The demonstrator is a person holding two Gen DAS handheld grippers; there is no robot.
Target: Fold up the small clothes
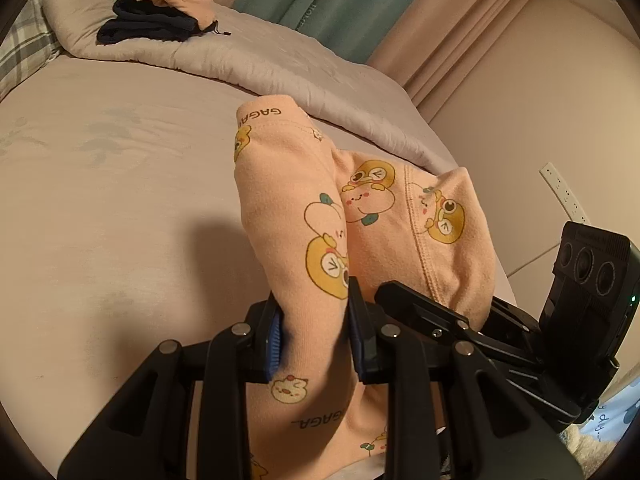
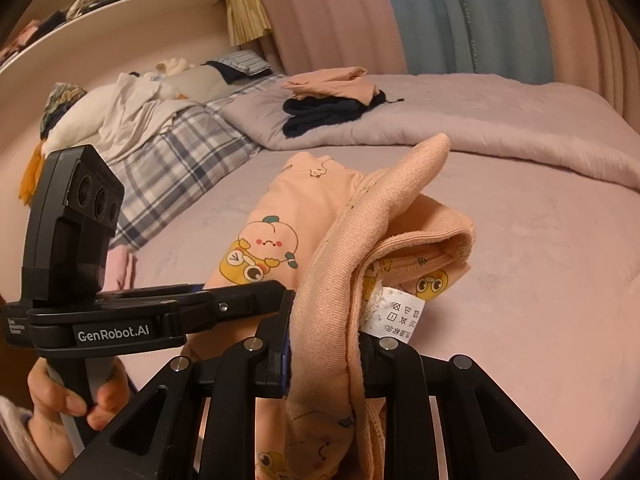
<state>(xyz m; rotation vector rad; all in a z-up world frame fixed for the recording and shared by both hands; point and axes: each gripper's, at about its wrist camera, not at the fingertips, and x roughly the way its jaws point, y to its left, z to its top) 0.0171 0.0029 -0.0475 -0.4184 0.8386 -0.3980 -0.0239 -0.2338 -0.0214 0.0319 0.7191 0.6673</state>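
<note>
A small peach garment (image 1: 304,208) printed with cartoon ducks and peaches hangs folded over both grippers above the bed. My left gripper (image 1: 314,340) is shut on a bunched fold of it, blue pads pressing the cloth from both sides. In the right wrist view the same garment (image 2: 288,216) drapes over my right gripper (image 2: 326,354), which is shut on its ribbed hem, with a white care label (image 2: 402,316) hanging out. The right gripper's body (image 1: 588,280) shows at the right of the left view, and the left gripper's body (image 2: 76,216) at the left of the right view.
The bed sheet (image 1: 120,208) spreads wide under the garment. A folded quilt (image 2: 500,120) lies at the far side with a stack of folded dark and peach clothes (image 2: 332,100) on it. Plaid bedding and loose clothes (image 2: 160,132) sit far left. A hand (image 2: 68,404) holds the left handle.
</note>
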